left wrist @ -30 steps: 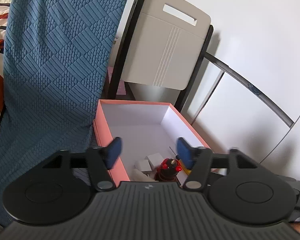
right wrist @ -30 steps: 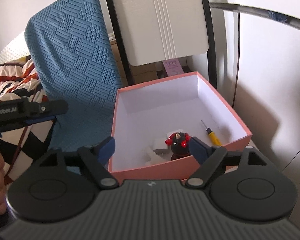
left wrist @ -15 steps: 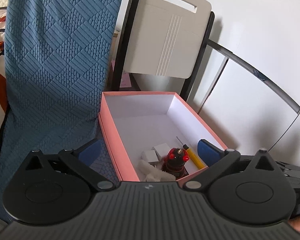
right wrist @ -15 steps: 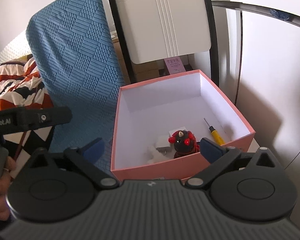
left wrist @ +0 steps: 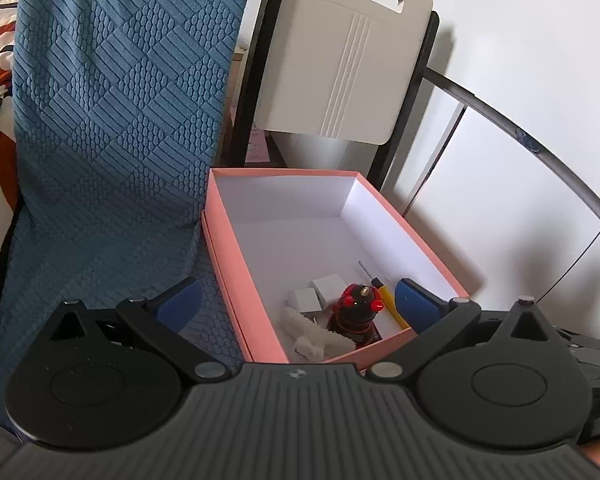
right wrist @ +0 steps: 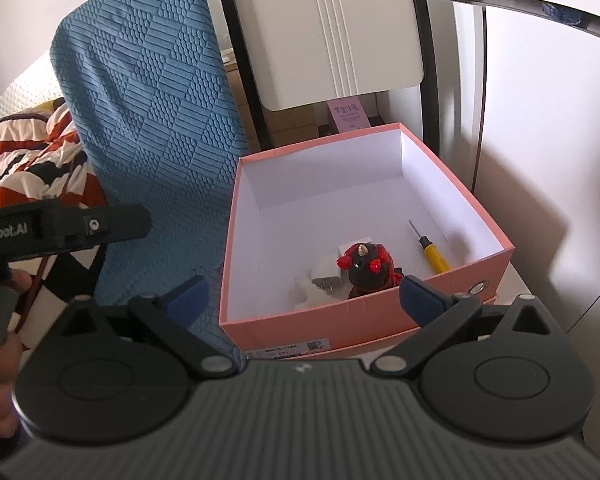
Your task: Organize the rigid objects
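pink box [right wrist: 340,322] betw. open hand-held gripper [right wrist: 304,296]

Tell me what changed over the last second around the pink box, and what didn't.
Both the left gripper and the right gripper spread their jaws from partly closed to wide open; neither holds anything. The pink box and its contents stayed put: the red-and-black figurine, the yellow screwdriver, the white adapters and the white fluffy piece.

We see a matt pink cardboard box [right wrist: 384,322], white inside. Left of it hangs embossed blue cloth [right wrist: 151,92].
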`<state>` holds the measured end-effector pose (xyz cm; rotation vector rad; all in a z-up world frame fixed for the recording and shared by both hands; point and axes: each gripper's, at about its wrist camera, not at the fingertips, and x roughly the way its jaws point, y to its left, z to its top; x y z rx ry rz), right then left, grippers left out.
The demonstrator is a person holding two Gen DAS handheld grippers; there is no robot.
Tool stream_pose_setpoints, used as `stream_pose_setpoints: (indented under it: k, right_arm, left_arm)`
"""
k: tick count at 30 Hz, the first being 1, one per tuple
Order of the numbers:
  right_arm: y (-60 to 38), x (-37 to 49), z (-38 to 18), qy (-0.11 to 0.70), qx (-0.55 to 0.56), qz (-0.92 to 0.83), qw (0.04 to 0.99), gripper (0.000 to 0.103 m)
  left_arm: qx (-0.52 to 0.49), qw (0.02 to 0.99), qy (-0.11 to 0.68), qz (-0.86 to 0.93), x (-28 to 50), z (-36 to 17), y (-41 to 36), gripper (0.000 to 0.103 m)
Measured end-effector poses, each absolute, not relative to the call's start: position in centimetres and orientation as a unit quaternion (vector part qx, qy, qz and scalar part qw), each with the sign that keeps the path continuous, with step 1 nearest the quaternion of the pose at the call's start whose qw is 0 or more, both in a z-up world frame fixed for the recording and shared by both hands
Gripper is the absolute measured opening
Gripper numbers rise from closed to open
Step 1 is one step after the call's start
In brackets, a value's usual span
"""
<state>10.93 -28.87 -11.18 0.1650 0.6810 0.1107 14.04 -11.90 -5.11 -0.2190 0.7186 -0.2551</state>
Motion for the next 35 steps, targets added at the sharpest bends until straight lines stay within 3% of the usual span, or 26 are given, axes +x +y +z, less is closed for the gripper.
stream_pose_setpoints:
  k: [35]
  right_arm:
    - [-28.46, 10.78, -11.35, 0.338, 0.061, 0.051, 0.938, 0.103]
  left_arm:
    - [-0.103, 0.923, 0.347, -0.127, 13.79, -5.10, -11.71, 0.103]
